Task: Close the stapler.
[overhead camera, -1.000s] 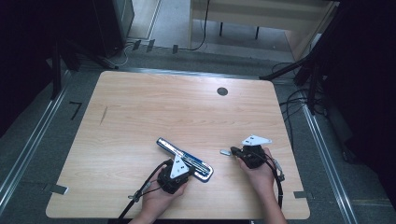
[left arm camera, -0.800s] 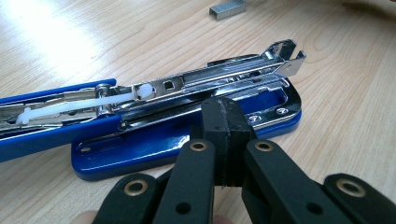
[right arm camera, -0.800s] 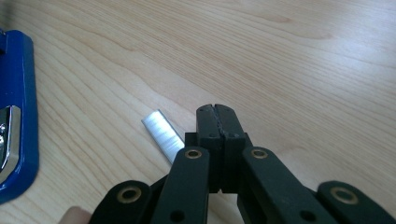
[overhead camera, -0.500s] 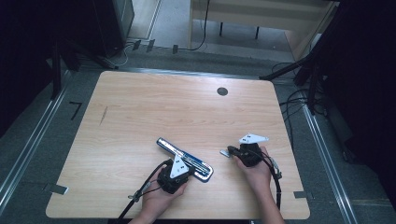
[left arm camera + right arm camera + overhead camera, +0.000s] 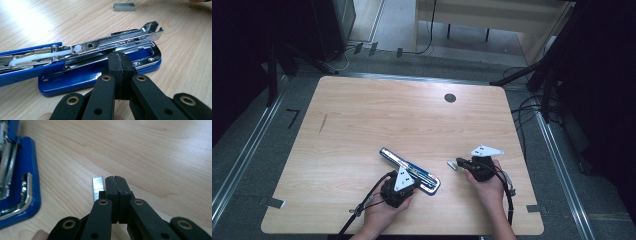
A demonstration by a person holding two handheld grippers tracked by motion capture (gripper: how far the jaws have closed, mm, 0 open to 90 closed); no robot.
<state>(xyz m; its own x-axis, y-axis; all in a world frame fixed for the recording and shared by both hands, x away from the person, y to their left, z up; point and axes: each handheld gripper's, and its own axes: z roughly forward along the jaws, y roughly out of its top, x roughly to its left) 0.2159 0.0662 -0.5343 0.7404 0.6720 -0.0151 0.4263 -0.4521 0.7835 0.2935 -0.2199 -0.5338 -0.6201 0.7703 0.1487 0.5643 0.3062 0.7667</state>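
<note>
You work at a pale wooden table (image 5: 377, 125) on grey floor (image 5: 247, 165), cables (image 5: 532, 107) at three o'clock, a beige desk (image 5: 492, 17) at twelve o'clock.

Perhaps "7", floor mark (image 5: 292, 118).

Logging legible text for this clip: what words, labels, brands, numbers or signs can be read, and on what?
"7": a dark mark that reads like this digit, on the grey floor left of the table.
Stapler: no brand or lettering legible on its blue base or metal track.
Staple strip: bare metal, no text.
</note>
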